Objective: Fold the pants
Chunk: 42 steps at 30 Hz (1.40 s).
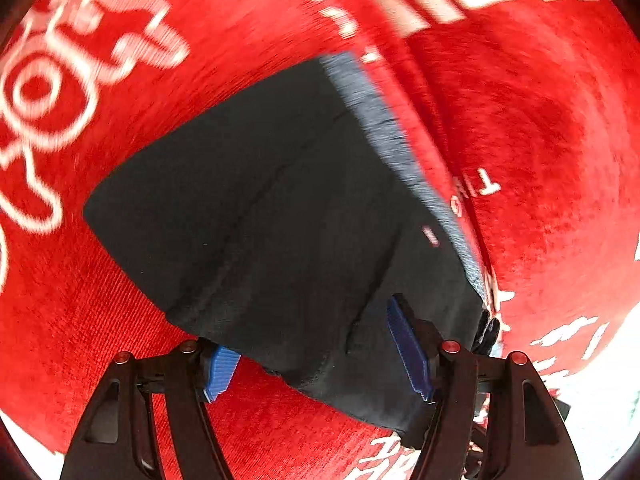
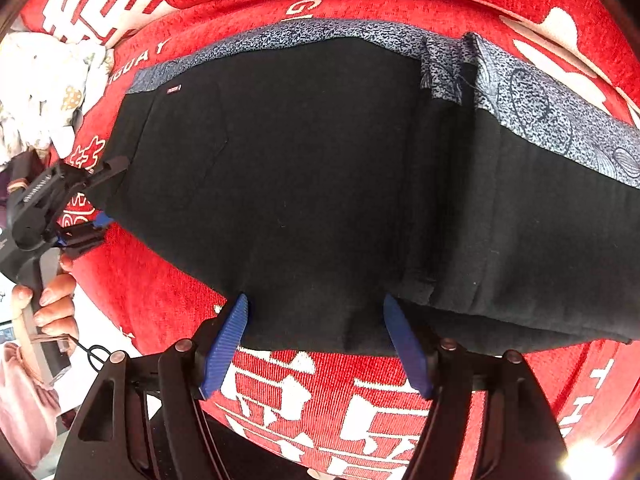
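Black pants (image 2: 320, 168) with a blue-grey patterned waistband (image 2: 540, 108) lie on a red cloth with white print (image 2: 320, 396). In the left wrist view the pants (image 1: 260, 208) lie folded, their waistband (image 1: 384, 128) along the right edge. My left gripper (image 1: 320, 360) is open, its blue pads on either side of the near corner of the pants; it also shows in the right wrist view (image 2: 96, 196) at the pants' left edge. My right gripper (image 2: 316, 340) is open, with the near edge of the pants between its blue pads.
The red cloth (image 1: 540, 120) covers the whole surface under the pants. A white patterned cloth (image 2: 44, 88) lies at the far left. A hand (image 2: 52, 304) holds the left gripper's handle. A pale floor area (image 1: 600, 400) shows past the cloth's edge.
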Available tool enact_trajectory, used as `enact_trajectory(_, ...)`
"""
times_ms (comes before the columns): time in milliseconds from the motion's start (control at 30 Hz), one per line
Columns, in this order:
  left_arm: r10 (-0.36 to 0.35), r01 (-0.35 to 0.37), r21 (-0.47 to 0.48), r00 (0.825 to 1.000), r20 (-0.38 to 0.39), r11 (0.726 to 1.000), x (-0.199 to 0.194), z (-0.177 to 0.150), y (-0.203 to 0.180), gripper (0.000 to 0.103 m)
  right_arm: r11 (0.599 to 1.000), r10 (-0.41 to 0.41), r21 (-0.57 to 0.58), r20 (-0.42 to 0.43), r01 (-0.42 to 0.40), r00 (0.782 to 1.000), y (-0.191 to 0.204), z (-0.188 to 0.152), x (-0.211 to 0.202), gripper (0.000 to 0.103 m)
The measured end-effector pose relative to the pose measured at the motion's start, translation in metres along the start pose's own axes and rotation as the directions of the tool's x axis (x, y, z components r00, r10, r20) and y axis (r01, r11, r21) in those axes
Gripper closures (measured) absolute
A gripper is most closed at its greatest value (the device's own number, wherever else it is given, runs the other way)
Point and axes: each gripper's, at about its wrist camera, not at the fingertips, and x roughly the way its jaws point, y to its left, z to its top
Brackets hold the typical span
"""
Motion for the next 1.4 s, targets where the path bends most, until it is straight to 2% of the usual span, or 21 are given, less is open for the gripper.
enact_trajectory(67,0.078,-0.078,0.025,0.997,0.011,0.997,0.003,0.0,-0.009,0.035,1.0,-0.004,-0.003,-0.004,0.004,1.0,0.001,0.0,0.0,0.029)
enact_trajectory(133,0.223,-0.224,0.058,0.975,0.027,0.973,0.009,0.0,-0.015,0.058,1.0,-0.014,-0.008,-0.006,0.014,1.0,0.004,0.001,-0.003,0.028)
enact_trajectory(233,0.328,-0.345,0.173,0.937,0.117,0.923,0.005,-0.009,-0.039,0.068,1.0,0.004,-0.024,0.016,-0.003,1.0,0.013,0.005,-0.018,0.028)
enact_trajectory(300,0.419,-0.467,0.311,0.883,0.212,0.828,0.006,-0.022,-0.066,0.069,0.998,0.019,-0.057,0.052,-0.016,0.998,0.023,0.013,-0.035,0.028)
enact_trajectory(333,0.465,-0.549,0.403,0.835,0.294,0.732,0.009,-0.035,-0.083,0.069,0.996,0.038,-0.078,0.07,-0.032,0.997,0.03,0.023,-0.044,0.028)
enact_trajectory(400,0.497,-0.64,0.498,0.769,0.402,0.585,0.016,-0.054,-0.1,0.069,0.992,0.085,-0.104,0.077,-0.077,0.993,0.041,0.042,-0.055,0.028)
enact_trajectory(433,0.507,-0.683,0.542,0.729,0.46,0.49,0.022,-0.065,-0.107,0.069,0.987,0.119,-0.115,0.076,-0.11,0.99,0.048,0.055,-0.059,0.028)
enact_trajectory(500,0.511,-0.71,0.568,0.699,0.499,0.416,0.027,-0.074,-0.11,0.069,0.969,0.211,-0.143,0.06,-0.201,0.976,0.068,0.087,-0.066,0.027)
enact_trajectory(533,0.509,-0.717,0.574,0.691,0.513,0.395,0.028,-0.077,-0.111,0.069,0.958,0.249,-0.156,0.039,-0.24,0.968,0.079,0.1,-0.066,0.025)
enact_trajectory(633,0.502,-0.725,0.582,0.681,0.533,0.367,0.024,-0.08,-0.106,0.069,0.913,0.347,-0.2,-0.071,-0.354,0.935,0.123,0.14,-0.056,0.023)
enact_trajectory(700,0.499,-0.741,0.587,0.662,0.559,0.326,0.027,-0.084,-0.109,0.069,0.881,0.375,-0.241,-0.167,-0.407,0.912,0.161,0.156,-0.041,0.023)
enact_trajectory(767,0.496,-0.751,0.586,0.65,0.576,0.303,0.03,-0.088,-0.111,0.069,0.865,0.331,-0.308,-0.246,-0.397,0.911,0.197,0.164,-0.023,0.023)
enact_trajectory(833,0.491,-0.754,0.585,0.647,0.583,0.3,0.031,-0.089,-0.111,0.069,0.851,0.268,-0.36,-0.328,-0.382,0.906,0.228,0.167,0.0,0.023)
enact_trajectory(933,0.482,-0.754,0.587,0.648,0.589,0.296,0.029,-0.091,-0.111,0.069,0.853,0.177,-0.397,-0.39,-0.339,0.903,0.25,0.171,0.028,0.024)
enact_trajectory(967,0.482,-0.754,0.587,0.648,0.589,0.295,0.029,-0.091,-0.112,0.069,0.861,0.143,-0.398,-0.409,-0.317,0.901,0.251,0.171,0.038,0.035)
enact_trajectory(1000,0.486,-0.751,0.588,0.651,0.583,0.3,0.028,-0.09,-0.112,0.069,0.869,0.126,-0.393,-0.413,-0.302,0.902,0.251,0.172,0.044,0.071)
enact_trajectory(1033,0.488,-0.746,0.589,0.657,0.575,0.31,0.027,-0.09,-0.112,0.069,0.881,0.104,-0.387,-0.402,-0.272,0.91,0.245,0.171,0.047,0.077)
enact_trajectory(1100,0.461,-0.741,0.597,0.664,0.589,0.307,0.018,-0.094,-0.121,0.069,0.895,0.16,-0.34,-0.362,-0.29,0.918,0.229,0.172,0.039,0.082)
enact_trajectory(1200,0.406,-0.732,0.615,0.678,0.613,0.293,0.002,-0.105,-0.145,0.069,0.883,0.285,-0.289,-0.295,-0.369,0.912,0.201,0.168,0.007,0.082)
enact_trajectory(1300,0.341,-0.718,0.635,0.695,0.633,0.285,-0.015,-0.119,-0.176,0.069,0.854,0.42,-0.229,-0.225,-0.467,0.879,0.167,0.16,-0.029,0.082)
enact_trajectory(1400,0.265,-0.692,0.666,0.722,0.64,0.277,-0.028,-0.139,-0.213,0.069,0.815,0.529,-0.201,-0.126,-0.543,0.839,0.124,0.146,-0.075,0.082)
